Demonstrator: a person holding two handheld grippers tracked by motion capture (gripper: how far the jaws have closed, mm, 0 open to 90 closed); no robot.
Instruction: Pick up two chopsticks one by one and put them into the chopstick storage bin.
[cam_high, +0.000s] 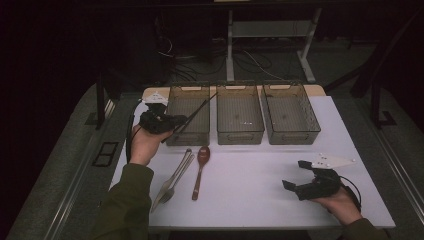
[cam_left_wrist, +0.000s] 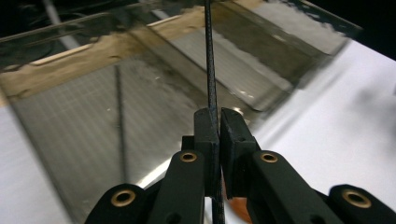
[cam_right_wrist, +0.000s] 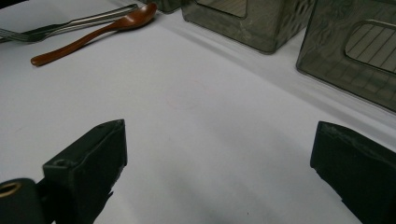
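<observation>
My left gripper (cam_high: 176, 122) hangs at the front left corner of the left clear bin (cam_high: 188, 138), shut on a thin black chopstick (cam_high: 201, 107). The chopstick slants up and to the right over that bin. In the left gripper view the pads pinch the chopstick (cam_left_wrist: 210, 60), which runs straight up over the bin's mesh floor (cam_left_wrist: 93, 130). My right gripper (cam_high: 295, 174) rests low over the white table (cam_high: 250, 190) at the front right. It stands open, and bare table lies between its jaws (cam_right_wrist: 219, 149).
A middle bin (cam_high: 240, 136) and a right bin (cam_high: 294, 138) stand beside the left one. A wooden spoon (cam_high: 200, 172) and metal forks (cam_high: 172, 181) lie left of centre. The spoon (cam_right_wrist: 93, 35) and bins (cam_right_wrist: 252, 28) lie beyond the right gripper.
</observation>
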